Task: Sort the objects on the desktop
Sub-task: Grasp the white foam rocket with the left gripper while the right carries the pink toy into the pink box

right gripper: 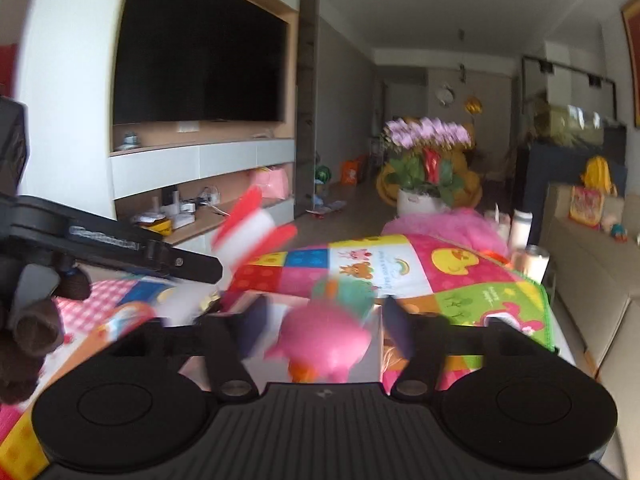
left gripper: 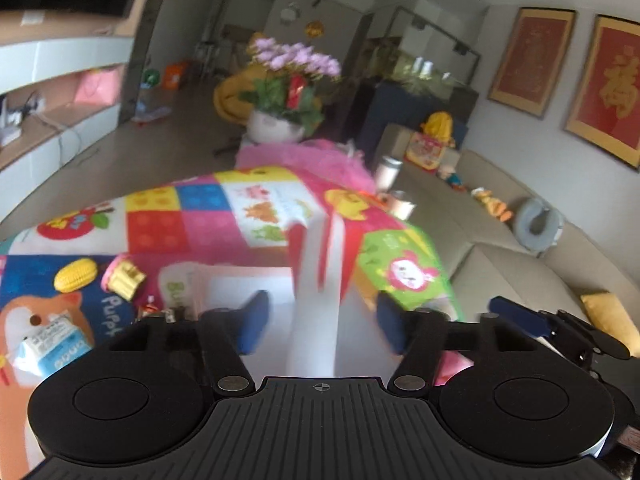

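My left gripper (left gripper: 320, 326) is open, with a blurred white and red object (left gripper: 318, 280) standing between its fingers, not touching either one. The same white and red object (right gripper: 250, 226) shows in the right wrist view beyond the left gripper's arm (right gripper: 116, 246). My right gripper (right gripper: 324, 326) is open, with a blurred pink and green toy (right gripper: 328, 334) between its fingers over a white box (right gripper: 372, 364). A yellow corn toy (left gripper: 76, 275), a yellow and pink toy (left gripper: 124, 278) and a small blue and white carton (left gripper: 52, 346) lie on the colourful mat (left gripper: 208, 216) at the left.
A potted plant with purple flowers (left gripper: 288, 92) stands at the far end, by a pink cloth (left gripper: 304, 156). Two cups (left gripper: 394, 188) stand at the mat's right edge. A beige sofa (left gripper: 516, 252) with toys runs along the right. A TV unit (right gripper: 200, 80) lies at the left.
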`<state>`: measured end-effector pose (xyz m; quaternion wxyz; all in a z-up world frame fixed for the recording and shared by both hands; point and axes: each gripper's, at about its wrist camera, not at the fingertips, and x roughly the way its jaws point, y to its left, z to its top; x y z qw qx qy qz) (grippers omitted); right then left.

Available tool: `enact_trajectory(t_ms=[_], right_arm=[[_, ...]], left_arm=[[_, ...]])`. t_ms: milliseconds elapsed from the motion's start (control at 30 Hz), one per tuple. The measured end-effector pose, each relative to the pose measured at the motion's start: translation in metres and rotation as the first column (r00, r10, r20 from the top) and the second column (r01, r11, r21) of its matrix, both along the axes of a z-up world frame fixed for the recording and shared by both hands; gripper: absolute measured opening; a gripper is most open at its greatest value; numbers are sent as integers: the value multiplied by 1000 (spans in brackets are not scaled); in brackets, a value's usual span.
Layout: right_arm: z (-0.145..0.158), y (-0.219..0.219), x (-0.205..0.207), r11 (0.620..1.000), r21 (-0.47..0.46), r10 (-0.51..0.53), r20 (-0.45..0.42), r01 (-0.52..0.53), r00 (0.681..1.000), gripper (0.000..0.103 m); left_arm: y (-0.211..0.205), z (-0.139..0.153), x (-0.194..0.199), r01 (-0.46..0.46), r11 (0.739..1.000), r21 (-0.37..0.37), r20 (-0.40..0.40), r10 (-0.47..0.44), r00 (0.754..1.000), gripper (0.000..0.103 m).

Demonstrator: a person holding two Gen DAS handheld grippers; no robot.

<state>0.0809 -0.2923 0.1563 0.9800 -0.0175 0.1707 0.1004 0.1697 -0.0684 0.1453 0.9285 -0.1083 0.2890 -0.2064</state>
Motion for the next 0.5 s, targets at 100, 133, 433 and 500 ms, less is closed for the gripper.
enact_trajectory(t_ms=[100, 133, 433, 500], right_arm=[[-15, -9, 24, 999, 25, -41, -39, 42, 998, 73], [-21, -13, 25, 998, 36, -50, -47, 52, 998, 74], [-54, -3, 20, 998, 0, -61, -147, 61, 987, 76], [-54, 8, 15, 999, -9, -33, -148, 32, 988, 81]], left_arm=[[16, -20, -3, -44, 998, 34, -18, 45, 999, 79], [24, -30, -8, -62, 997, 55, -24, 63, 998, 83], [58, -97, -89, -154, 927, 343, 38, 150, 988, 97], [66, -107, -102, -175, 904, 390, 48, 169, 984, 97]])
